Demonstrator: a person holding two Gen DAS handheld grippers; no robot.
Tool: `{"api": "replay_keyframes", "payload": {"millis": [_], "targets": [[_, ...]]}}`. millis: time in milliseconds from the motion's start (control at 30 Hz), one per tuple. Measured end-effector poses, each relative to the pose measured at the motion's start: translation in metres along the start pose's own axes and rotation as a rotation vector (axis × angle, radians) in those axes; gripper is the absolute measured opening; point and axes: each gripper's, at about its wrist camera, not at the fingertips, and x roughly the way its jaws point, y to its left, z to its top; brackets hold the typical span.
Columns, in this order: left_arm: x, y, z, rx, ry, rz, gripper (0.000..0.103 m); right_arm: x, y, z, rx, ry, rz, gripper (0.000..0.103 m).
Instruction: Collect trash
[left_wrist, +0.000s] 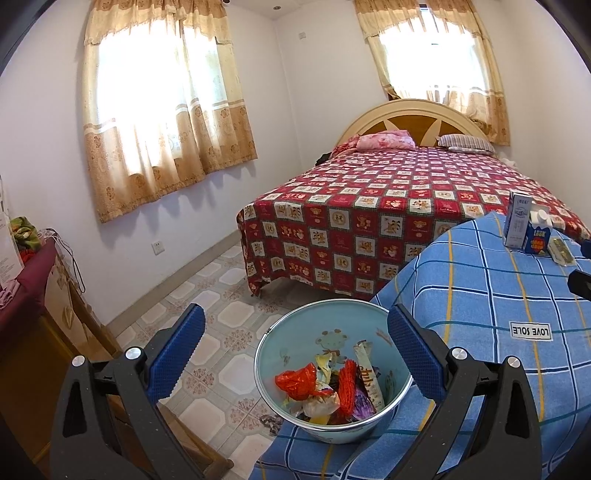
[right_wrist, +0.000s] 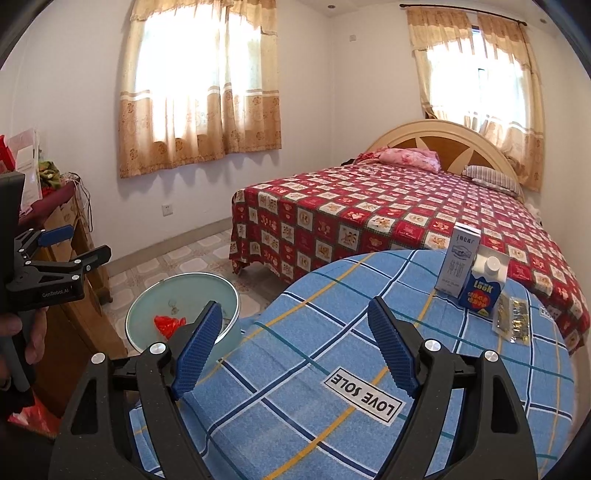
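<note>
A pale blue bowl (left_wrist: 397, 400) rests on the near left edge of the blue checked cloth (left_wrist: 491, 317); inside it lie several wrappers, among them a red one (left_wrist: 295, 380). My left gripper (left_wrist: 297, 339) hangs open over the bowl with nothing between its fingers. My right gripper (right_wrist: 293, 343) is open and empty above the cloth (right_wrist: 332, 369), with the bowl (right_wrist: 147, 306) at its left. At the cloth's far right stand a white carton (right_wrist: 458, 264) and a blue carton (right_wrist: 480, 288), with a clear packet (right_wrist: 513, 319) lying beside them. The left gripper (right_wrist: 66, 245) also shows at the left edge.
A bed with a red patterned cover (left_wrist: 388, 214) fills the room behind the cloth. A wooden cabinet (left_wrist: 55, 314) with clutter on top stands at the left, a hand (right_wrist: 33, 339) in front of it. Tiled floor (left_wrist: 207, 306) runs between cabinet and bed.
</note>
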Motion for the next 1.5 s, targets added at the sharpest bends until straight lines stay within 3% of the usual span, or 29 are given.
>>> {"api": "replay_keyframes", "payload": {"millis": [1500], "targets": [[0.011, -0.008, -0.009, 0.009, 0.038, -0.032, 0.097, -0.003, 0.013, -0.004, -0.010, 0.005, -0.008, 0.084]]}}
